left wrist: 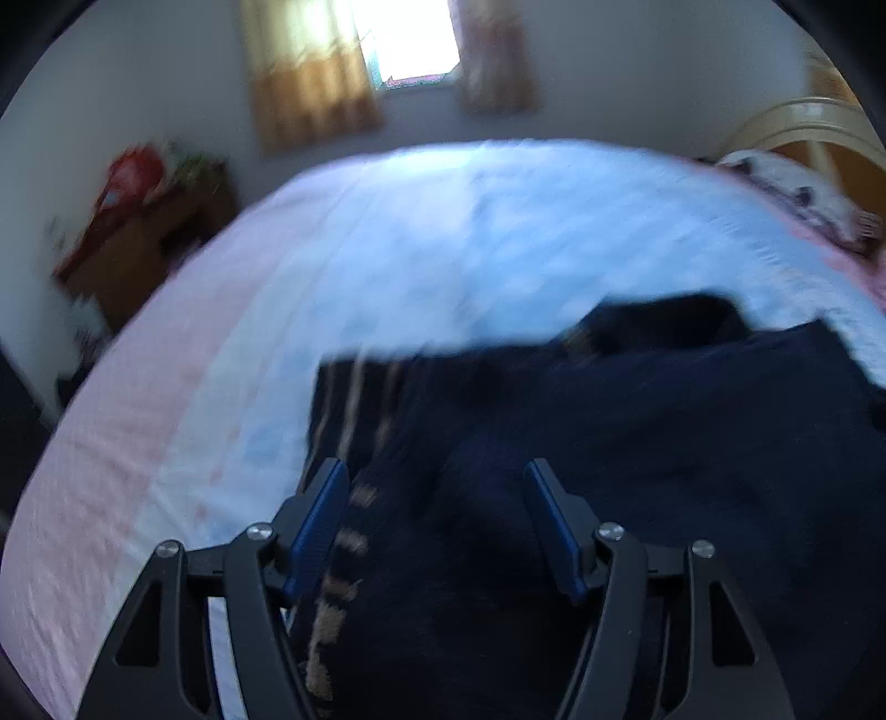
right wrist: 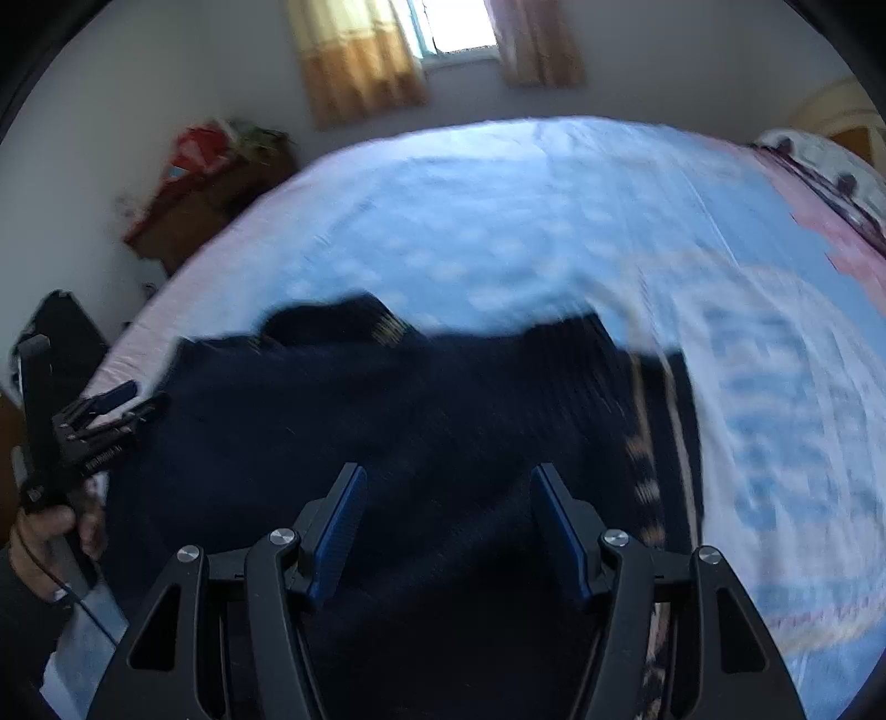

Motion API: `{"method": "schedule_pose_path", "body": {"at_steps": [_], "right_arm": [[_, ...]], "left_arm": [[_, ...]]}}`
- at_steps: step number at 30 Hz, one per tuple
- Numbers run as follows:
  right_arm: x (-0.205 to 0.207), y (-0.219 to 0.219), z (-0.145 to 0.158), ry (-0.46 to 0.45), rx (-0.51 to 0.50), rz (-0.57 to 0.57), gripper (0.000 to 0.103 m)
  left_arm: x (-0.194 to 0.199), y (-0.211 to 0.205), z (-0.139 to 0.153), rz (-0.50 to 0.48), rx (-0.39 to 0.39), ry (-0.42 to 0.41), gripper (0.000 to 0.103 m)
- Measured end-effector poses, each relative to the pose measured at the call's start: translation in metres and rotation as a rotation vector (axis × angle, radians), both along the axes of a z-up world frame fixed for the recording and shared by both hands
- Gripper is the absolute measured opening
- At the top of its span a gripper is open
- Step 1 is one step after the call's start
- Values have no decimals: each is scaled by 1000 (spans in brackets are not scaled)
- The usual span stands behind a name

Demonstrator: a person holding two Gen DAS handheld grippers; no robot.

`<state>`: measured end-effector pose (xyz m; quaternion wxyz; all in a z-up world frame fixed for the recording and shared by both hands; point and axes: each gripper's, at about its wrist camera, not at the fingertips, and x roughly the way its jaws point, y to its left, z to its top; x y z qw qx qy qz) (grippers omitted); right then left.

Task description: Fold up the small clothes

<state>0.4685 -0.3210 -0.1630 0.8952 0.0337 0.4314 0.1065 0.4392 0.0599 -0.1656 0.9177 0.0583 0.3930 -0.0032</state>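
Observation:
A dark navy garment (left wrist: 637,443) with tan stripes along one edge lies spread on the bed, and also shows in the right wrist view (right wrist: 387,421). My left gripper (left wrist: 437,482) is open, its blue-padded fingers over the garment's striped left edge. My right gripper (right wrist: 448,487) is open over the middle of the garment, with cloth between the jaws. The left gripper also shows in the right wrist view (right wrist: 119,404) at the garment's left edge, held by a hand. Both views are blurred by motion.
The bed (left wrist: 387,249) has a light blue and pink patterned sheet. A pillow (left wrist: 786,188) and wooden headboard (left wrist: 819,122) lie at the far right. A wooden cabinet with red items (left wrist: 138,221) stands at the left wall. A curtained window (left wrist: 404,39) is behind.

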Motion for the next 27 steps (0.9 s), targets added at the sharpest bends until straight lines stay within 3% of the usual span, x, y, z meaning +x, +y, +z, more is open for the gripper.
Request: {"method": "schedule_pose_path", "body": {"at_steps": [2, 4, 8, 11, 16, 19, 22, 27], "right_arm": [[2, -11, -17, 45, -84, -75, 62], [0, -25, -18, 40, -21, -92, 62], [-18, -29, -3, 34, 2, -126, 62], [-47, -19, 13, -26, 58, -54, 62], [-88, -1, -3, -10, 13, 66, 62], [-96, -10, -29, 23, -1, 46, 62], [-98, -16, -31, 7, 43, 39, 63], [-100, 1, -28, 19, -85, 19, 63]], "left_arm": [[7, 19, -12, 32, -82, 52, 74], [7, 32, -8, 59, -161, 50, 74], [-5, 49, 0, 71, -220, 62, 74], [-36, 61, 7, 57, -264, 39, 74], [-67, 61, -5, 51, -211, 47, 78], [-73, 68, -18, 48, -213, 64, 82], [-74, 71, -24, 65, -225, 74, 94], [-78, 70, -23, 59, -217, 67, 94]]}}
